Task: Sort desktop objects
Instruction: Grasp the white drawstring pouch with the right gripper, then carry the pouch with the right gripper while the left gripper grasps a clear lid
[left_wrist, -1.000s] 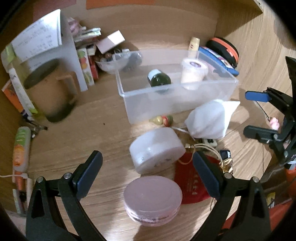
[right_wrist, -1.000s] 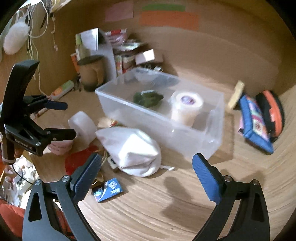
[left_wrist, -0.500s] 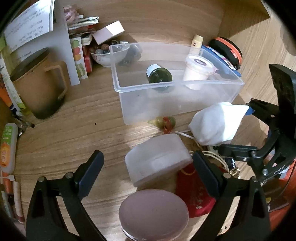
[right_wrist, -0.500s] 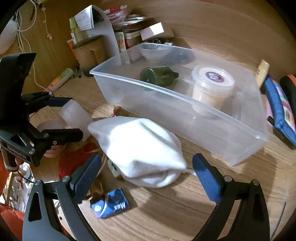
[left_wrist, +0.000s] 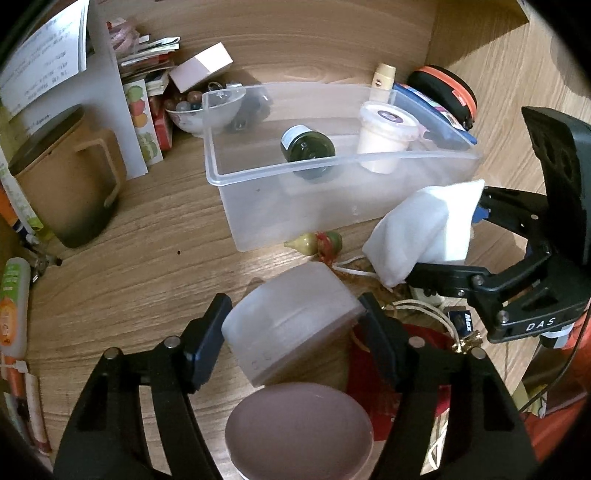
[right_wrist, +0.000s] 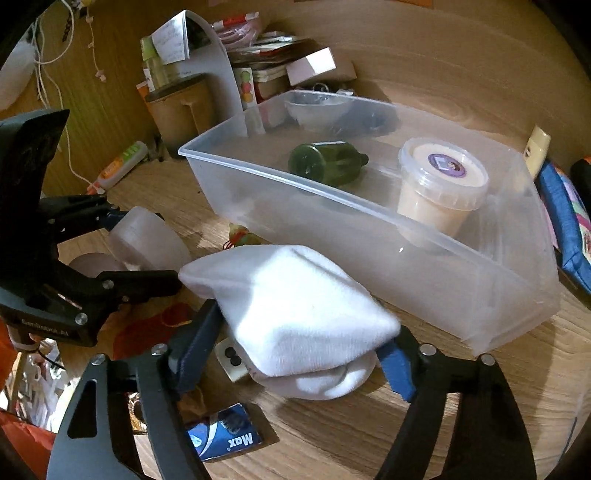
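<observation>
A frosted white round box (left_wrist: 291, 325) sits tilted between the fingers of my left gripper (left_wrist: 291, 332), whose jaws are closing with both pads against its sides. Just below it lies a pink round box (left_wrist: 299, 432). My right gripper (right_wrist: 295, 350) is closing on a white cloth bundle (right_wrist: 295, 306), and its pads press into the fabric. Both grippers are in front of a clear plastic bin (left_wrist: 221, 184) that holds a green bottle (left_wrist: 308, 147) lying on its side and an upright cream tub (left_wrist: 384, 140).
A red pouch (left_wrist: 369, 365), a small gourd toy (left_wrist: 314, 242) and a blue "Max" packet (right_wrist: 225, 439) lie near the grippers. A brown mug (left_wrist: 62, 184) stands at the left, and a blue case (right_wrist: 565, 221) lies right of the bin. Papers and boxes crowd the back.
Both grippers have moved forward and down onto their objects and narrowed their jaws. The left now clasps the frosted box, which has tipped up. The right now clasps the white bundle.
</observation>
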